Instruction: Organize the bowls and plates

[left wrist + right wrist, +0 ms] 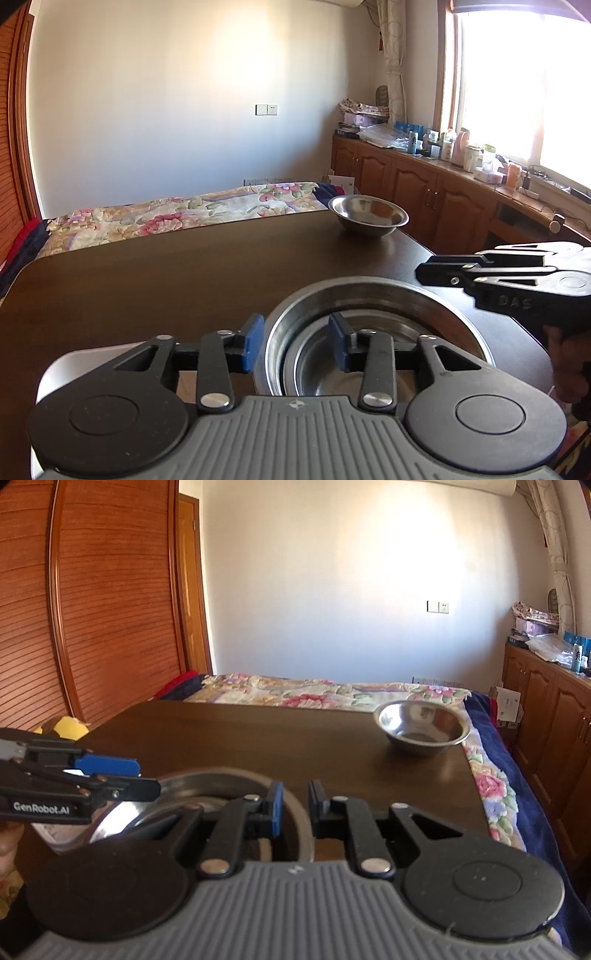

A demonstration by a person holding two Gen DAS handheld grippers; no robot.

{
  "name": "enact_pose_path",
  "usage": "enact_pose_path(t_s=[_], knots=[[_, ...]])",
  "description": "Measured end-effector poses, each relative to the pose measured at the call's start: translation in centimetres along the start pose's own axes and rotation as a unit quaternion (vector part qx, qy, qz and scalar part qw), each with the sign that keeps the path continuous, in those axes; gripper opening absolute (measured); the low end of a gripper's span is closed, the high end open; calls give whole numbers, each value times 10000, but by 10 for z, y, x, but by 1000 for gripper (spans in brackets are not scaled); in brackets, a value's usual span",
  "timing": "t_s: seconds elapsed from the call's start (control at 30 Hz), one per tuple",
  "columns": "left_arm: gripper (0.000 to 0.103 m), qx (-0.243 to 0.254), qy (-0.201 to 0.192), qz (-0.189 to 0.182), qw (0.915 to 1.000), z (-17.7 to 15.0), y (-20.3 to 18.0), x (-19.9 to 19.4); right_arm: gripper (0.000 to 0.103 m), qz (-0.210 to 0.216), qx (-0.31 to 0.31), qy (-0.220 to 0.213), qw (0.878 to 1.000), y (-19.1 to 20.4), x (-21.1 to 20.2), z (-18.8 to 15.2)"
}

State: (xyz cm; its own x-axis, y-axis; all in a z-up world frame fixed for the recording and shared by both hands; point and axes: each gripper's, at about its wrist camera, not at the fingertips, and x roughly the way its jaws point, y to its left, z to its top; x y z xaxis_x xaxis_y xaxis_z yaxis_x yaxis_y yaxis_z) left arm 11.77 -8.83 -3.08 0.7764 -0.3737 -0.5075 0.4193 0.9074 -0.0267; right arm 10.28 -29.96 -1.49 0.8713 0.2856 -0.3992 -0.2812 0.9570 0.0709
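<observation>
Done: nested steel bowls (369, 332) at table's (166, 288) near edge | Left gripper (297, 345) spread astride rim, right gripper (295, 808) narrowly parted over rim | Left: lone bowl (368, 214) at far corner

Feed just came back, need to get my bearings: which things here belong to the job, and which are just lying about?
Job: near steel bowls, nested; far steel bowl; left claw open astride the near rim; right claw likewise.

Lying about: flowered bedspread, bottles on the cupboard, yellow thing.
</observation>
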Motion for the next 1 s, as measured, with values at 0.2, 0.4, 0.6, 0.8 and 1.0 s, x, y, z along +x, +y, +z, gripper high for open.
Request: enact_pose_path(t_s=[0.2,0.4,0.6,0.8,1.0], knots=[[68,108,-26,75,9999,15,0,9,24,-38,79,-149,9999,-17,-1,12],[89,315,-130,66,9994,37,-2,17,43,-197,66,-250,9995,-34,4,23],[95,434,-287,72,9986,66,1,24,68,-314,60,-361,9988,-56,10,34],[95,557,-353,40,9978,87,-3,37,93,-471,-21,-441,9979,-72,19,43],[96,678,-314,-193,9970,102,-15,56,97,-577,24,-356,9977,-89,33,46]])
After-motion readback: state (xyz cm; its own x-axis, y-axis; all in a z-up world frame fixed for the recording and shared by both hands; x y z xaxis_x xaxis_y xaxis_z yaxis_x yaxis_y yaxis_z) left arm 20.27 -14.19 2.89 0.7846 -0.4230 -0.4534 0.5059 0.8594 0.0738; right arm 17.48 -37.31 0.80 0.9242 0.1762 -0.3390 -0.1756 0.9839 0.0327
